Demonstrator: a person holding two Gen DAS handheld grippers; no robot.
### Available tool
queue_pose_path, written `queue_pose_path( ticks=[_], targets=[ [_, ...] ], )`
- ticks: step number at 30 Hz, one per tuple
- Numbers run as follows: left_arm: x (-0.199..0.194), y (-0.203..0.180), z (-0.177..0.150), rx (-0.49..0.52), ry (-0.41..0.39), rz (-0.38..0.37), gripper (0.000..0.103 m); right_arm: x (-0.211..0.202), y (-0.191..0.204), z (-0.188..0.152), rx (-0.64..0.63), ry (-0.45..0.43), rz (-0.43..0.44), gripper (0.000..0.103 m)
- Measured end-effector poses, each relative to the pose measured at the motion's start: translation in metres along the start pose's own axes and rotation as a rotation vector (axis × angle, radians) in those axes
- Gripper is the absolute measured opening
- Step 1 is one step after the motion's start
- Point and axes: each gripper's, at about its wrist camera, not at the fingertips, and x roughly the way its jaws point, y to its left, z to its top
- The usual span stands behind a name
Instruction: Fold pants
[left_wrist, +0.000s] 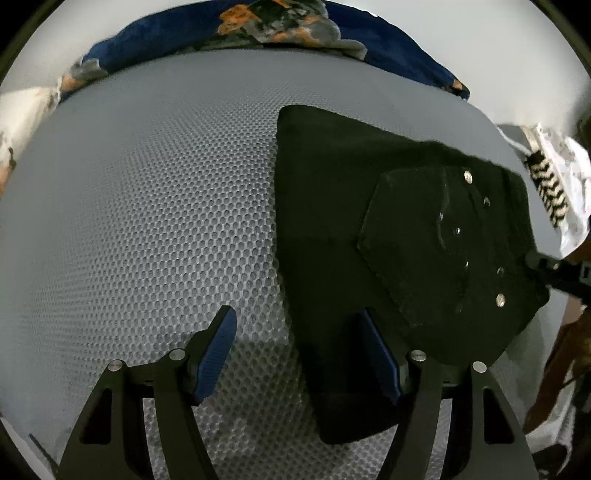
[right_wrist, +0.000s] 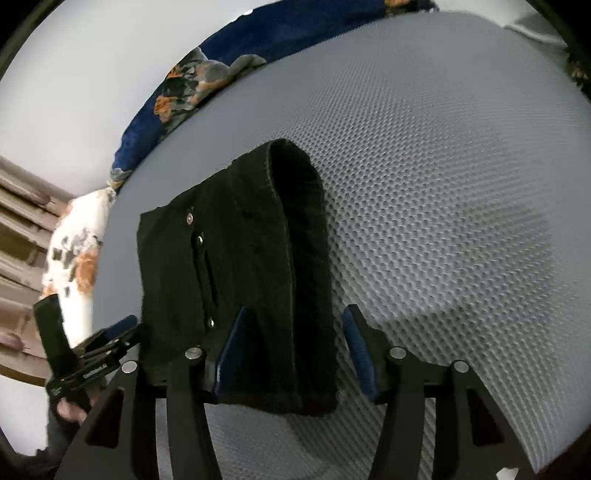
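right wrist view: right gripper (right_wrist: 291, 350) parted, folded black pants (right_wrist: 236, 266) loose between pads
left gripper (left_wrist: 299, 354): open, empty
risk: 12 o'clock fold gapes; could spring open

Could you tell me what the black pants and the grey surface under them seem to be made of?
The black pants look like heavy matte cotton, perhaps denim or corduroy: thick stitched seams, metal rivets and a button, a stiff folded edge. The grey surface looks like a woven mesh or embossed foam mat, judging by its regular honeycomb dimples; which of the two is unclear.
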Motion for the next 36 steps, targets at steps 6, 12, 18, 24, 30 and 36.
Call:
queue_pose_path(
  ticks=[6, 12, 18, 24, 30, 36],
  targets=[
    [0.008, 0.017, 0.014, -0.084, 0.028, -0.144, 0.069, 0.012, -0.017, 0.006, 0.04, 0.057, 0.105, 0.056],
    [0.014, 0.035, 0.025, -0.141, 0.051, -0.273, 0.069, 0.017, -0.027, 0.008, 0.019, 0.094, 0.199, 0.057],
    [0.015, 0.057, 0.031, -0.183, 0.063, -0.387, 0.069, 0.025, -0.037, 0.019, 0.029, 0.123, 0.307, 0.057],
    [0.022, 0.067, 0.041, -0.194, 0.062, -0.449, 0.069, 0.039, -0.034, 0.032, 0.018, 0.156, 0.381, 0.054],
    [0.032, 0.065, 0.05, -0.225, 0.041, -0.527, 0.071, 0.053, -0.028, 0.04, 0.037, 0.157, 0.443, 0.051],
    [0.028, 0.07, 0.047, -0.247, 0.024, -0.504, 0.066, 0.058, -0.013, 0.041, 0.035, 0.117, 0.41, 0.046]
  ],
)
